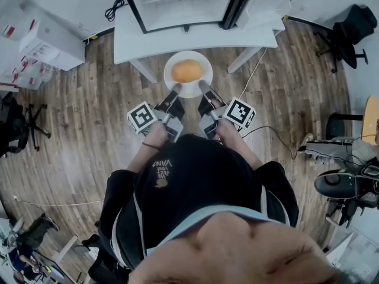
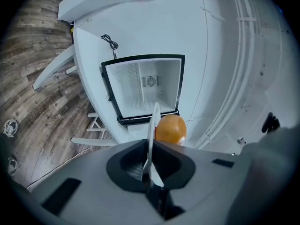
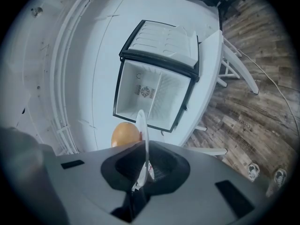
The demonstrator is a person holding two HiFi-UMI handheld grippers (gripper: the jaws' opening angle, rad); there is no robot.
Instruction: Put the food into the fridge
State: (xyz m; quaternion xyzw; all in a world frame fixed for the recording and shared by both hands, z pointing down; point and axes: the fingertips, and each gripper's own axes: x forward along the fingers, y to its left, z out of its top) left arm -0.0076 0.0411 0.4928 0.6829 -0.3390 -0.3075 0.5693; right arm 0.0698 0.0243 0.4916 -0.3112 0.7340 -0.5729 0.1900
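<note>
Closest to the lens: dark shirt (image 1: 189, 179), filling the lower head view. Beyond it, left gripper (image 1: 176, 89) and right gripper (image 1: 203, 86), each pinched almost closed on the rim of one white plate (image 1: 188, 92), one at either side of its near edge. Confirmed in both gripper views: thin rim edge-on between the jaws, clamped. On the plate, the food (image 1: 187, 71), round and orange, lying loose near the centre. Carried in the air over the wood floor (image 1: 89, 129), just short of the white table (image 1: 195, 40). Ahead on that table, the fridge (image 1: 177, 5), door open at its right in the head view.

Judged step: the carry to the fridge. Move both hands as one, same pace and same height, to avoid twisting either rim grip. Hold the plate flat against a roll of the loose food. Lift enough to clear the table edge and the fridge's lower frame. Aim for the middle of the opening, away from the door. Set the plate down inside before loosening either grip.
</note>
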